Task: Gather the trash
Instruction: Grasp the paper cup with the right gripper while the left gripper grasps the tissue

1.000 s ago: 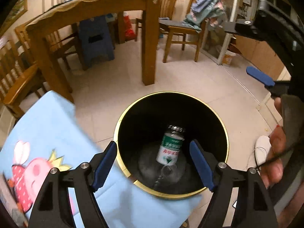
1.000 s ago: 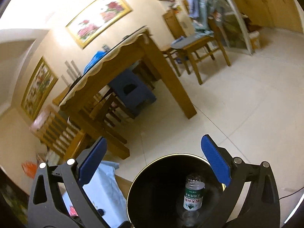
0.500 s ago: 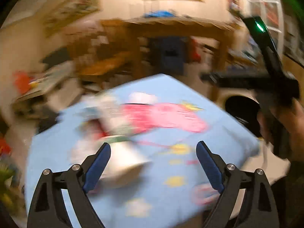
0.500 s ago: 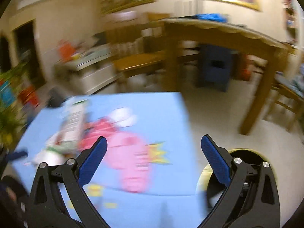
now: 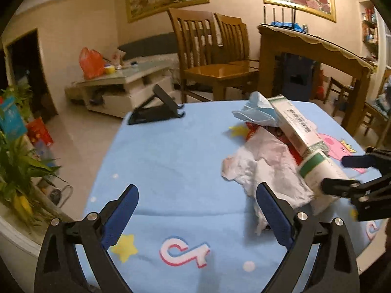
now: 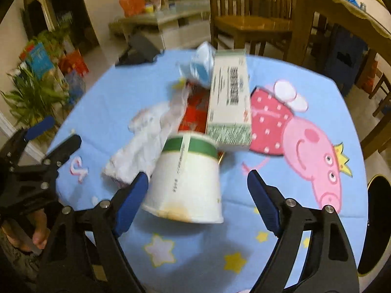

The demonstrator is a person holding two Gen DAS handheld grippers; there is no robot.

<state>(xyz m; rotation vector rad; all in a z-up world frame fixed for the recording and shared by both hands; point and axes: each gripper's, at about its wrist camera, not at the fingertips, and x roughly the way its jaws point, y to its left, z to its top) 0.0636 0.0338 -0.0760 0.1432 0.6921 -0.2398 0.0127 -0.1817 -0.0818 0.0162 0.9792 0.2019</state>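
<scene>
While the white paper cup with a green band (image 6: 187, 178) lies tipped on the blue cartoon-print counter (image 6: 281, 249), touching crumpled white paper (image 6: 144, 144) and a long white-and-green carton (image 6: 229, 102), the right gripper (image 6: 198, 195) is spread around it; the left gripper (image 5: 195, 210) is spread over bare cloth

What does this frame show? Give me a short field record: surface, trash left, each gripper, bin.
surface: blue cartoon tablecloth
trash left: paper cup on its side, long carton, crumpled white paper, blue mask, red wrapper underneath
left gripper: open, empty, over bare cloth left of the pile
right gripper: open, fingers either side of the cup, not closed on it
bin: black, gold-rimmed, at the table's right edge
</scene>
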